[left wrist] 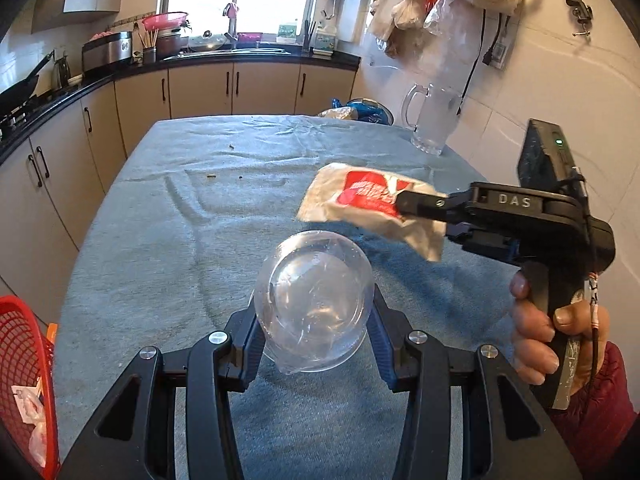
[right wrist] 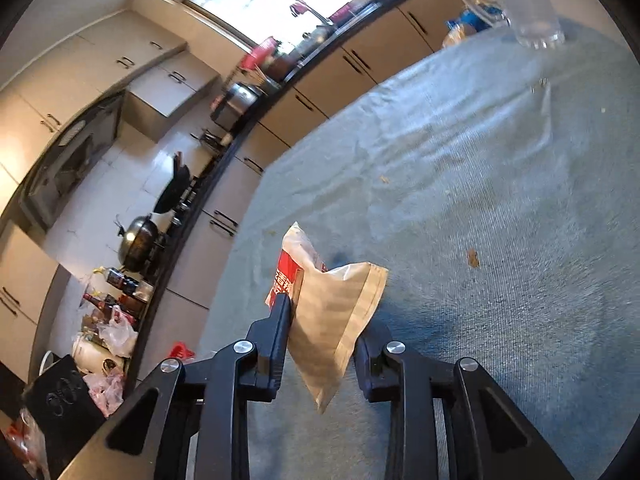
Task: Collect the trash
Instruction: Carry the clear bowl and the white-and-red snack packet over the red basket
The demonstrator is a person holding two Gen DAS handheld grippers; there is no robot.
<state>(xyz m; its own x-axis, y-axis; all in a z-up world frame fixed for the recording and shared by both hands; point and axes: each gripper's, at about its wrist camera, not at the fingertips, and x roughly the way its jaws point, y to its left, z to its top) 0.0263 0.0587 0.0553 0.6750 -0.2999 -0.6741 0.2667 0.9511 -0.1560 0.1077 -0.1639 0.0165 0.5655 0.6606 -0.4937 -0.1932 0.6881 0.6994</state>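
Blue cloth [left wrist: 168, 240] covers table; kitchen cabinets [left wrist: 200, 88] behind.

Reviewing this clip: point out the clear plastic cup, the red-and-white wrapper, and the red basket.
clear plastic cup [left wrist: 314, 304], left wrist view, on its round transparent base.
red-and-white wrapper [left wrist: 368, 194], left wrist view, on the red printed patch.
red basket [left wrist: 24, 344], left wrist view, on its mesh wall.

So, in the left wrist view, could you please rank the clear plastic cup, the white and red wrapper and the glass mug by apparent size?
1. clear plastic cup, though it is nearest the camera
2. white and red wrapper
3. glass mug, farthest away, so likely understated
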